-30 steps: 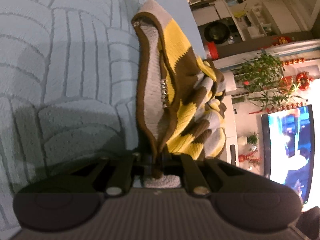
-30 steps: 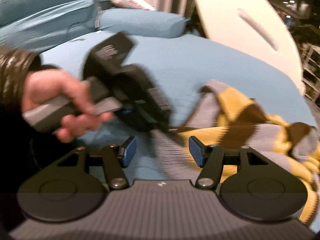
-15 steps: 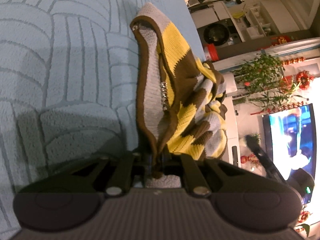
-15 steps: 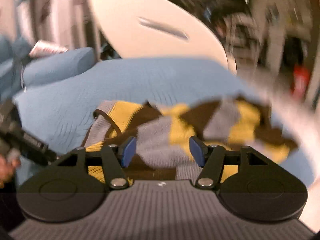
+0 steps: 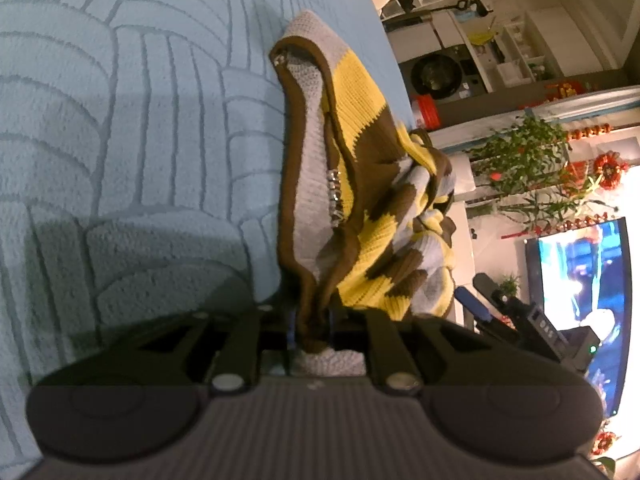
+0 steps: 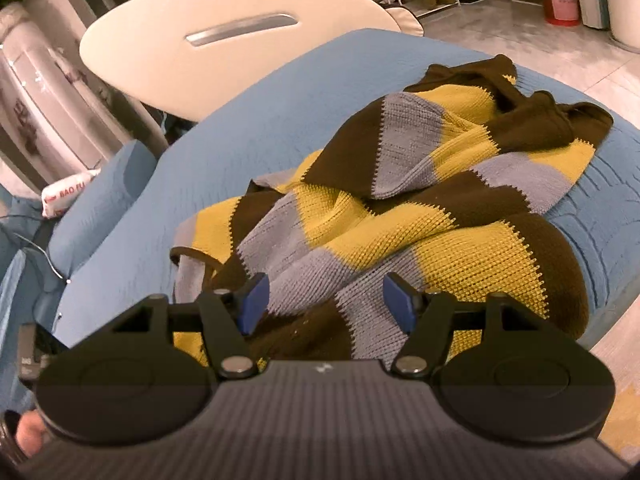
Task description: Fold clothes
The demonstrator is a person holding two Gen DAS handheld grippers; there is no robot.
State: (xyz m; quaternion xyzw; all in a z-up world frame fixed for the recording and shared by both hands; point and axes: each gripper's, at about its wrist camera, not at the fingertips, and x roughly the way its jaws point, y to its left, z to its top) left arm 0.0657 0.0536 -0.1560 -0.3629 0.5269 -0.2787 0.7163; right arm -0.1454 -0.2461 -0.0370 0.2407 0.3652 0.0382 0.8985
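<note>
One knitted sweater (image 6: 400, 216) in yellow, brown and grey blocks lies crumpled on the blue bedspread (image 5: 120, 140). The left gripper (image 5: 311, 330) has its brown hem between its fingers, which are opening. The right gripper (image 6: 326, 304) hovers just over the knit, fingers apart, gripping nothing.

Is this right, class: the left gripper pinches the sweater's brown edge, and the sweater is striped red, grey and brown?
Not quite. The sweater is yellow, grey and brown, not red, as the right wrist view shows. The left gripper, jaws opening, does pinch its brown edge.
</note>
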